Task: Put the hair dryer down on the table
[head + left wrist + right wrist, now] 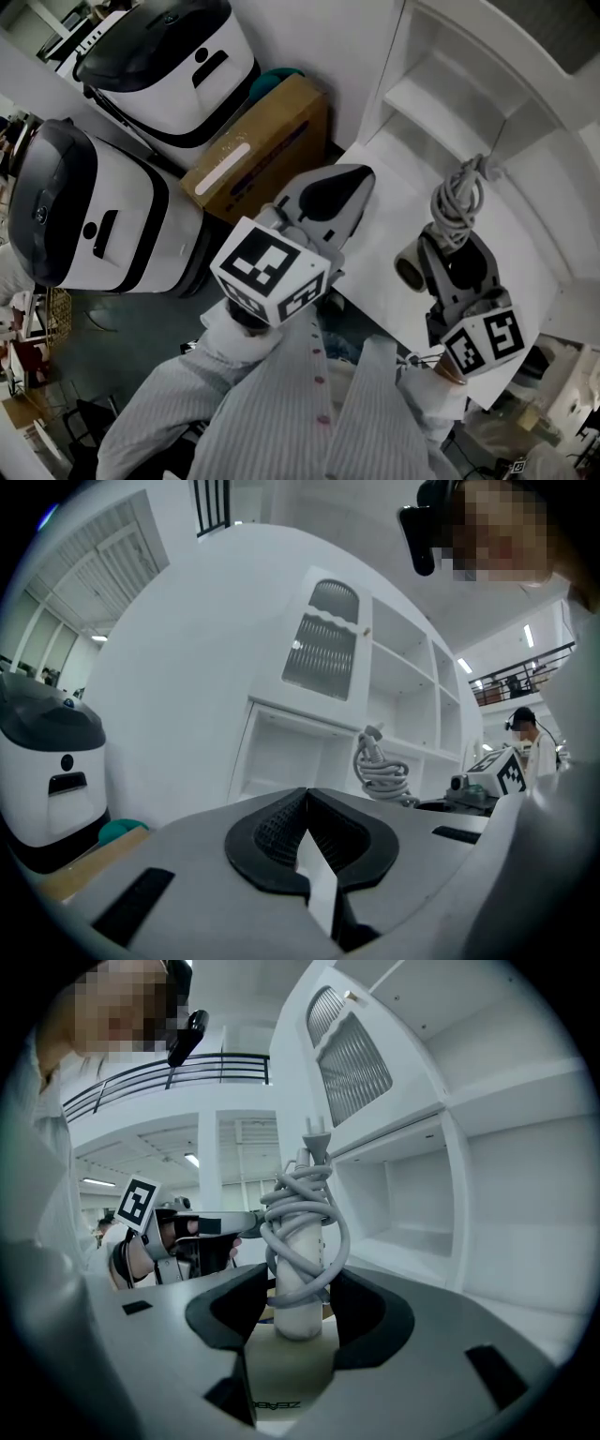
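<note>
The hair dryer is pale, with its grey cord coiled round the handle, and hangs over the white table. My right gripper is shut on it. In the right gripper view the cord-wrapped handle stands upright between the two dark pads. My left gripper is over the table's left edge, shut, with nothing in it. From the left gripper view the coiled cord shows to the right, beyond the closed jaw tips of the left gripper.
A white shelf unit rises behind the table. Left of the table on the floor stand a cardboard box and two white machines with dark tops. A teal object lies by the box.
</note>
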{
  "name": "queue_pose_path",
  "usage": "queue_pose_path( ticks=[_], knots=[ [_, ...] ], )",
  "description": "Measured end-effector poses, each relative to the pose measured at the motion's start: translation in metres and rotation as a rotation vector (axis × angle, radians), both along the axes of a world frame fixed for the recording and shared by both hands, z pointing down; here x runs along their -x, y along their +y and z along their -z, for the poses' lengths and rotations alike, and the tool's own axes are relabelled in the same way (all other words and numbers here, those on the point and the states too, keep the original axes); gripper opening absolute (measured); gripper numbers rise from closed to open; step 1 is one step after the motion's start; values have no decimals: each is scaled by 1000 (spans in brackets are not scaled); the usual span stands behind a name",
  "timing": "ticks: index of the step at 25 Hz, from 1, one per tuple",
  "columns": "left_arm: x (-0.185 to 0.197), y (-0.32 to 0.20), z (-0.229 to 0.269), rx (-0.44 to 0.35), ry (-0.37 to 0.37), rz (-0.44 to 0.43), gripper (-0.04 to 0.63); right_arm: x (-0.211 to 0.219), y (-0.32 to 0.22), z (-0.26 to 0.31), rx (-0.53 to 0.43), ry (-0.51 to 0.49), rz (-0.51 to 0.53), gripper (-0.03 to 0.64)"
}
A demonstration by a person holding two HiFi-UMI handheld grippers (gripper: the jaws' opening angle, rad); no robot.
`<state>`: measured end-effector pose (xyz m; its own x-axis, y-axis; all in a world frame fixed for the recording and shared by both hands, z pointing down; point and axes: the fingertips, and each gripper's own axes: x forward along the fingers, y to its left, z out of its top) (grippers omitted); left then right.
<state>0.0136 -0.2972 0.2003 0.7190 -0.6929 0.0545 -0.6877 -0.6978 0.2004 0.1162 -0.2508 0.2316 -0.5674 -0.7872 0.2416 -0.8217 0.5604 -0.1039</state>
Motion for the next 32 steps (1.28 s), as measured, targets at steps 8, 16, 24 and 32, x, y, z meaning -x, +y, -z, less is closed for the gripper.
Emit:
queue_pose_path(
  ticks=[8, 16, 24, 32],
  knots=[
    [-11, 0, -7, 6, -6, -66, 9, -7, 0, -3, 2, 5, -45, 204],
    [-22, -5, -26, 46, -15, -99, 9, -13, -5, -16, 28, 45, -61, 204],
    [-38, -18, -58, 89, -59, -111, 9, -27, -16, -49, 86, 103, -51, 204],
    [-35, -27, -104, 150, -96, -128, 9, -26, -30, -94, 157, 143, -40, 204]
  ],
)
